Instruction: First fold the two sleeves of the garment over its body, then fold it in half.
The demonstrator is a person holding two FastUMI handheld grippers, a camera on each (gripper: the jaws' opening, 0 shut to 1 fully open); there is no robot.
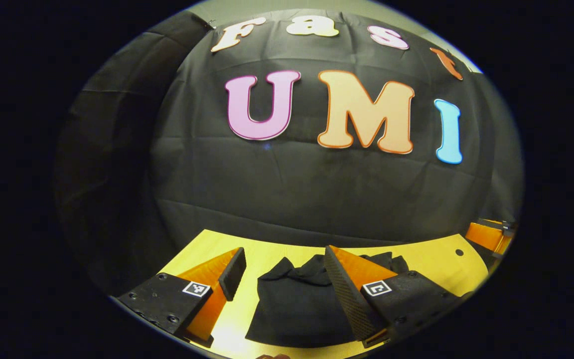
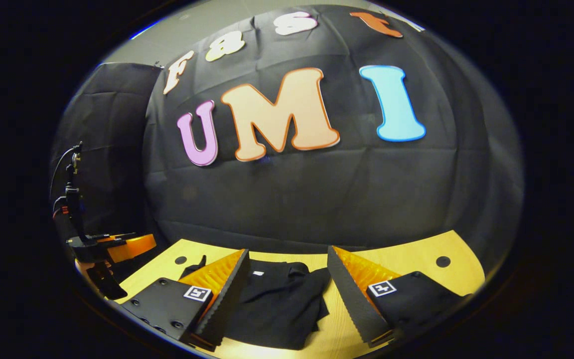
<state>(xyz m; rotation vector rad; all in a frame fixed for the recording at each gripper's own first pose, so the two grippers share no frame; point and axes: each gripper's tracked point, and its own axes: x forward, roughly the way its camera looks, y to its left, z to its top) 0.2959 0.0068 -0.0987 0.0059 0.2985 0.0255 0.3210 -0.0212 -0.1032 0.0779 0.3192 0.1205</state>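
Your left gripper (image 1: 282,276) hangs above the near edge of the yellow wooden table (image 1: 431,257) with its fingers (image 1: 232,273) spread wide and holding nothing; the black cloth garment (image 1: 297,299) lies flat on the table ahead of it, showing in the gap between the two fingers; its far edge, rumpled at the collar, sits just past the fingertips, and its right part runs behind the right finger; the left finger stands over bare table, just beside the garment's left edge; you cannot tell from this view whether either finger touches the cloth.

Your right gripper (image 2: 287,276) also has its fingers (image 2: 229,294) parted wide, with nothing gripped; in the right gripper view the garment (image 2: 272,309) lies between them, nearer the left finger, whose inner face overlaps its left part; a strip of bare table (image 2: 416,249) separates the cloth from the right finger; the garment looks bunched and partly folded, with a small pale tag near its far edge; at the far left of this view your other gripper shows beside the table's corner.
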